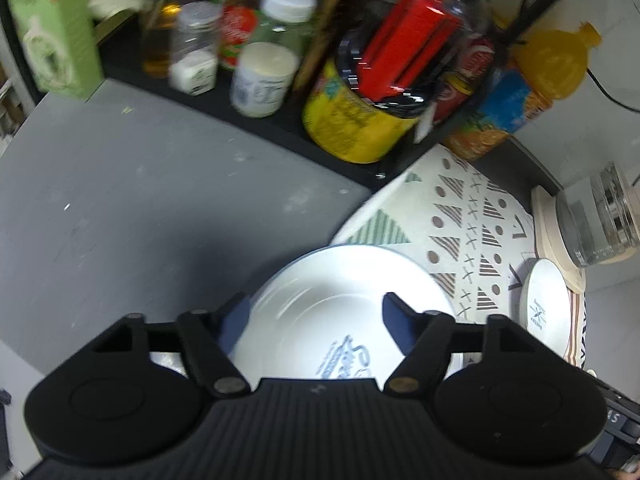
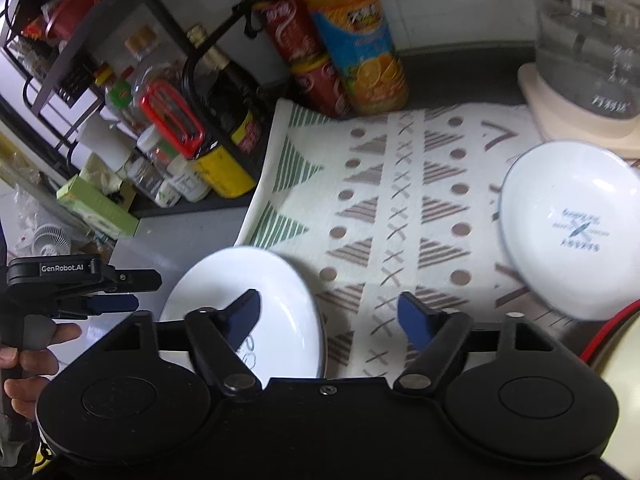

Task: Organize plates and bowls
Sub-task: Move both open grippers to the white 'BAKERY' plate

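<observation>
A white plate [image 1: 344,304] with a blue print lies at the left edge of the patterned mat [image 1: 460,220], partly over the grey counter. My left gripper [image 1: 316,308] hovers above it, open, pads clear of the plate. A white bowl [image 1: 546,312] with a blue mark sits further right on the mat. In the right wrist view the same plate [image 2: 240,312] is at lower left and the bowl [image 2: 572,224] at right, tilted. My right gripper [image 2: 328,304] stands open over the mat [image 2: 400,200] with nothing between its fingers. The left gripper [image 2: 116,300], held by a hand, shows at far left.
A black rack [image 1: 280,136] behind the counter is crowded with jars and bottles. An orange juice bottle [image 2: 360,48] and red cans [image 2: 312,72] stand at the mat's far edge. A glass jug [image 2: 588,40] on a beige base sits at back right. A green box [image 1: 52,28] is at far left.
</observation>
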A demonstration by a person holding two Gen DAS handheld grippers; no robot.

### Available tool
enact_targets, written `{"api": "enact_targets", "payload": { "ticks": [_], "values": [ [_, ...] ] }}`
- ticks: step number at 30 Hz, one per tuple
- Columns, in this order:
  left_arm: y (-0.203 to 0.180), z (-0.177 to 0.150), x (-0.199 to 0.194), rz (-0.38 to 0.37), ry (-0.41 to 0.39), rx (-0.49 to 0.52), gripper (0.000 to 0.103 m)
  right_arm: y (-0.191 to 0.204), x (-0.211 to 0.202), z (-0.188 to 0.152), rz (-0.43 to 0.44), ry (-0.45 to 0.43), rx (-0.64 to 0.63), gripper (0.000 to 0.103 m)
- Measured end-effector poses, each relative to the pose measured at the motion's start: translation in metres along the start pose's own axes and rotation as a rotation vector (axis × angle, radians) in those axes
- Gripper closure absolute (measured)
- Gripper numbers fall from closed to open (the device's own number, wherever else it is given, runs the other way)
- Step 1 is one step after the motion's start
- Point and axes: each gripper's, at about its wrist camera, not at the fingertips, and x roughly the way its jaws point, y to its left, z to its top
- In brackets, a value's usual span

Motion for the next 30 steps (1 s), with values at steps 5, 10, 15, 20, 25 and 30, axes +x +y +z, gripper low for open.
{"api": "enact_targets", "payload": {
  "ticks": [5,10,15,20,25,30],
  "values": [
    [-0.028,0.011,0.005,-0.029,0.010,0.095,0.021,-0.007,-0.010,0.007,-0.028,-0.033,0.027,0.012],
    [-0.054,0.018,0.014,-0.047,0.014,0.166,0.011,-0.014,-0.018,0.013,-0.060,-0.065,0.070,0.001],
    [-0.079,0.024,0.024,-0.086,0.028,0.241,0.003,-0.021,-0.023,0.019,-0.102,-0.087,0.124,0.001],
    [-0.099,0.029,0.036,-0.120,0.027,0.299,0.001,-0.028,-0.029,0.023,-0.163,-0.126,0.161,0.001],
    [-0.117,0.032,0.045,-0.165,0.038,0.335,0.001,-0.040,-0.037,0.026,-0.209,-0.147,0.196,0.001],
    [-0.136,0.032,0.058,-0.179,0.072,0.365,0.001,-0.059,-0.049,0.028,-0.233,-0.171,0.243,0.001]
  ]
}}
